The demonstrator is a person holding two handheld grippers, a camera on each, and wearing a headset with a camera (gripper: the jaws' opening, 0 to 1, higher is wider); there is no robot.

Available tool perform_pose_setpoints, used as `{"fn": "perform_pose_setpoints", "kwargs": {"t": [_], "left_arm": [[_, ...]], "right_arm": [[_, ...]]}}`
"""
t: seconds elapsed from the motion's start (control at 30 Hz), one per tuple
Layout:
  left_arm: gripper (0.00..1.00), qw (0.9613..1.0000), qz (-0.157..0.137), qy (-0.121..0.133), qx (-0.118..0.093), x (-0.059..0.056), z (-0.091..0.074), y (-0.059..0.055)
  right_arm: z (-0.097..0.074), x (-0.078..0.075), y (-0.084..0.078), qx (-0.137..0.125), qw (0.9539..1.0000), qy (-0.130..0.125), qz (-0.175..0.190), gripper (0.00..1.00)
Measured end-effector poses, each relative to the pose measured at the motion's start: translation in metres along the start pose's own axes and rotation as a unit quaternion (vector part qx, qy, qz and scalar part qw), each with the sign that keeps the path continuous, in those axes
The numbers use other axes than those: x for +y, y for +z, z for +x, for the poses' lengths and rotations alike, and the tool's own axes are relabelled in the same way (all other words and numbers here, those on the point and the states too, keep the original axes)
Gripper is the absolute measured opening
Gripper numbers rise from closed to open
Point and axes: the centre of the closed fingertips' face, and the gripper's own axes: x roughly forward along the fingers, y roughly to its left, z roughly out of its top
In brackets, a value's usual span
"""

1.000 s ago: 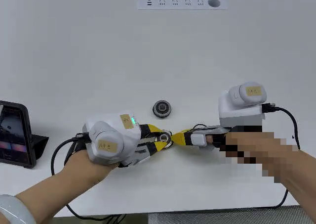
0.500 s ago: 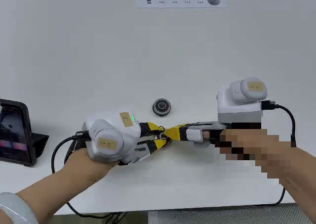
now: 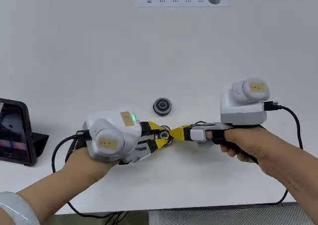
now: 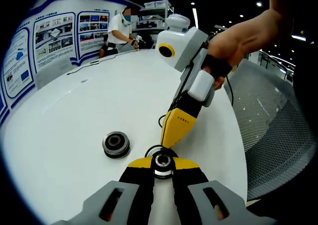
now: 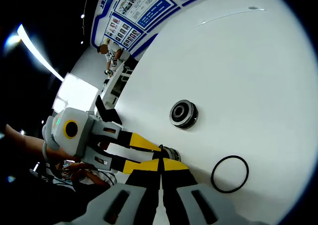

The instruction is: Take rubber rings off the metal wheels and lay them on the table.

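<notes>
Well, my left gripper (image 4: 163, 166) is clamped on a small metal wheel (image 4: 163, 160), which sits right between its yellow tips. My right gripper (image 5: 160, 163) has its tips pressed together, right by that wheel. One black rubber ring (image 5: 229, 174) lies flat on the white table (image 3: 208, 56), just beside my right tips. A second wheel (image 5: 184, 114) sits near, by itself.
</notes>
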Motion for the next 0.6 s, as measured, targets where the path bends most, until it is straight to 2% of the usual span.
{"fn": "perform_pose_setpoints", "kwargs": {"t": [0.3,0.47,0.6], "left_arm": [[0.19,1.0000,-0.001,0.001,-0.003,-0.0012,-0.0017,0.0006],[0.22,0.9999,0.000,0.005,-0.011,-0.0002,-0.0061,0.0026],[0.27,0.9999,0.002,0.011,-0.012,0.0019,-0.0083,0.0008]], "right_arm": [[-0.0005,0.0000,-0.0011,0.001,1.0000,-0.002,0.000,0.02],[-0.0004,-0.0006,-0.0014,0.002,1.0000,-0.003,0.002,0.02],[-0.0003,0.0004,-0.0013,0.001,1.0000,-0.002,0.002,0.02]]}}
